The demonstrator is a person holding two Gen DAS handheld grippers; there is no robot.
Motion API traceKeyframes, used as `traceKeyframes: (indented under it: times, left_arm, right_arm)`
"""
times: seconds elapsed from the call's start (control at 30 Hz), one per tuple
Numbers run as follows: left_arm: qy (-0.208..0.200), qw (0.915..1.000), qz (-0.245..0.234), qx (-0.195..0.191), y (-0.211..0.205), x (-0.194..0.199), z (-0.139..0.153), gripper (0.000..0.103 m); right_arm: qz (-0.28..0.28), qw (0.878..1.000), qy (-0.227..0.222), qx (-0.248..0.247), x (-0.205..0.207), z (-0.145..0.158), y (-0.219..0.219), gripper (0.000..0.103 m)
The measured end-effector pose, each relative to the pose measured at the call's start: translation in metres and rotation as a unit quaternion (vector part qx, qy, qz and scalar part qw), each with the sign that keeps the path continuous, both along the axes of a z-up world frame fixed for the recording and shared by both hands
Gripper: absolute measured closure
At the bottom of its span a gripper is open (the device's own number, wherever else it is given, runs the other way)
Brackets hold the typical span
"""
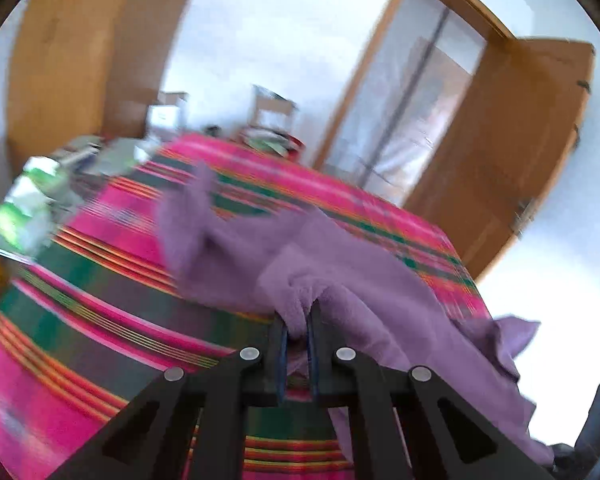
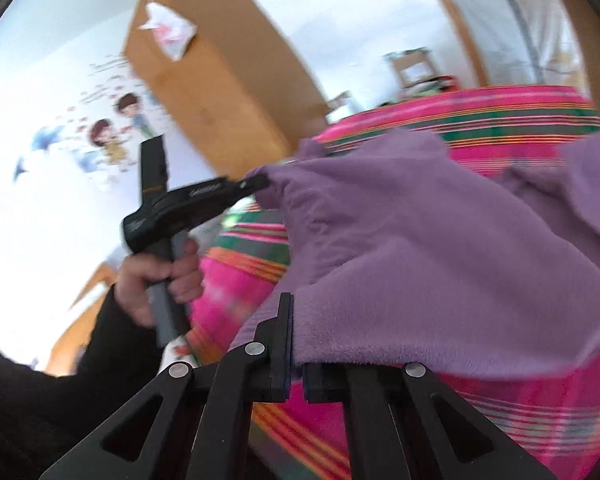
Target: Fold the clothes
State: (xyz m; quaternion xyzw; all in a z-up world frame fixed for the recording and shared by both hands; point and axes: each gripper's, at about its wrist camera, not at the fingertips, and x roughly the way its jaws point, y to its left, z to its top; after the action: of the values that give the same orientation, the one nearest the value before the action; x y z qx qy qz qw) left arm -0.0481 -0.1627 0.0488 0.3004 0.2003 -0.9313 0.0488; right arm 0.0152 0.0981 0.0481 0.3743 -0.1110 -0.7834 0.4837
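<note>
Jaws of both grippers (image 1: 298,322) (image 2: 296,320) pinch purple fleece (image 2: 420,248) above striped tablecloth (image 1: 100,272).

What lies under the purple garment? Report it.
Under the purple garment lies the pink and green striped cloth. Whatever is beneath that cloth, or under the garment's middle, is covered.

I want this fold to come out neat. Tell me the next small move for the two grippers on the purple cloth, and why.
Probably draw both grippers apart to pull the edge taut. The left gripper and right gripper are each shut on the purple fleece cloth, which sags and bunches between them above the striped tablecloth. A straight, tensioned edge should lay down flatter.
</note>
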Motion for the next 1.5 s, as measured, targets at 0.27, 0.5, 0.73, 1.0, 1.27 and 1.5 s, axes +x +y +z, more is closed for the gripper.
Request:
traceKeyframes:
  times: [0.27,0.5,0.73,1.0,1.27,1.5]
  left_arm:
    - [-0.056,0.9934,0.067,-0.075,-0.065,0.009,-0.004,0.095]
    - [-0.126,0.9873,0.055,-0.079,-0.082,0.006,-0.048,0.092]
    - [-0.095,0.9907,0.065,-0.073,-0.083,0.039,-0.045,0.086]
    - [-0.065,0.9939,0.081,-0.036,-0.077,0.076,-0.040,0.079]
    - [-0.056,0.9973,0.047,-0.006,-0.045,0.076,-0.046,0.077]
    - [-0.054,0.9983,0.024,0.001,-0.006,0.076,-0.050,0.077]
  right_arm:
    - [0.130,0.991,-0.036,0.023,0.013,-0.018,-0.102,0.097]
    - [0.168,0.980,-0.056,0.094,0.029,-0.039,-0.131,0.064]
    - [0.142,0.986,-0.021,0.084,0.023,-0.021,-0.099,0.064]
    - [0.051,0.995,0.022,0.083,-0.015,-0.007,-0.072,0.064]
    - [-0.025,0.992,0.054,0.109,-0.097,0.013,-0.061,0.053]
    - [-0.063,0.989,0.012,0.136,-0.182,-0.005,-0.069,0.052]
